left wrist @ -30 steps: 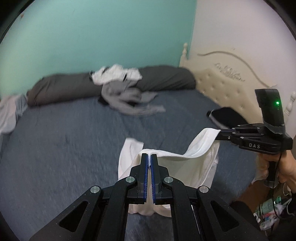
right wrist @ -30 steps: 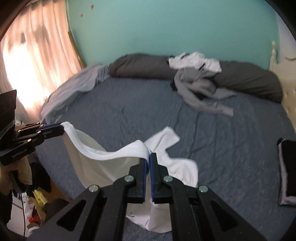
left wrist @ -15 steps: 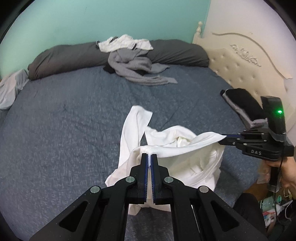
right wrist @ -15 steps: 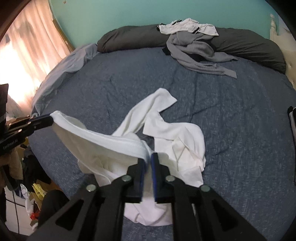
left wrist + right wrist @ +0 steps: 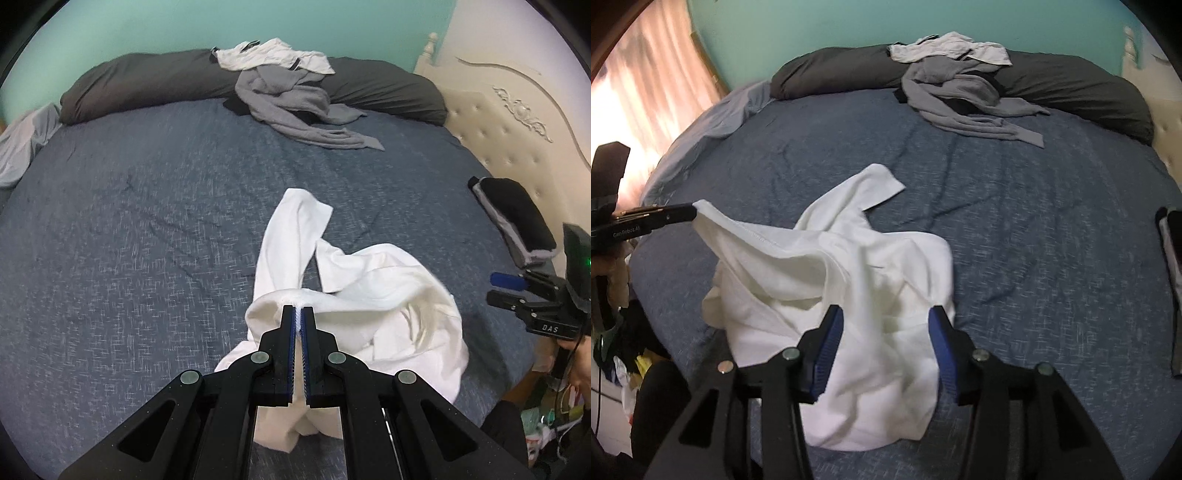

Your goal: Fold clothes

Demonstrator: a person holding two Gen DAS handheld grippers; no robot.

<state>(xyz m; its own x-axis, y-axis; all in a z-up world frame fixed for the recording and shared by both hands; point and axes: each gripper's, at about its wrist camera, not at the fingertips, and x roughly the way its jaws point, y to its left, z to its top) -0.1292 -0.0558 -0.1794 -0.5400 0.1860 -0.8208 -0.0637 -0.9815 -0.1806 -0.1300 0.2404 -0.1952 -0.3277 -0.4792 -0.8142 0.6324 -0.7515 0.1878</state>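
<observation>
White garment (image 5: 354, 295), a crumpled shirt-like piece, lies bunched on the near part of the blue bed (image 5: 147, 240) in the left wrist view, one long strip reaching away toward the grey clothes pile (image 5: 291, 99). The left tool (image 5: 298, 314) is clenched on a hem edge, apparently to keep one corner for spreading; the right tool (image 5: 506, 288) hangs just beside the cloth, jaws apart.

From the right wrist view, the right tool (image 5: 884, 332) is opening, cloth lying below its blue pads (image 5: 827, 343) but unpinched. The left tool (image 5: 679, 214) lifts a white edge (image 5: 713, 218) taut.
</observation>
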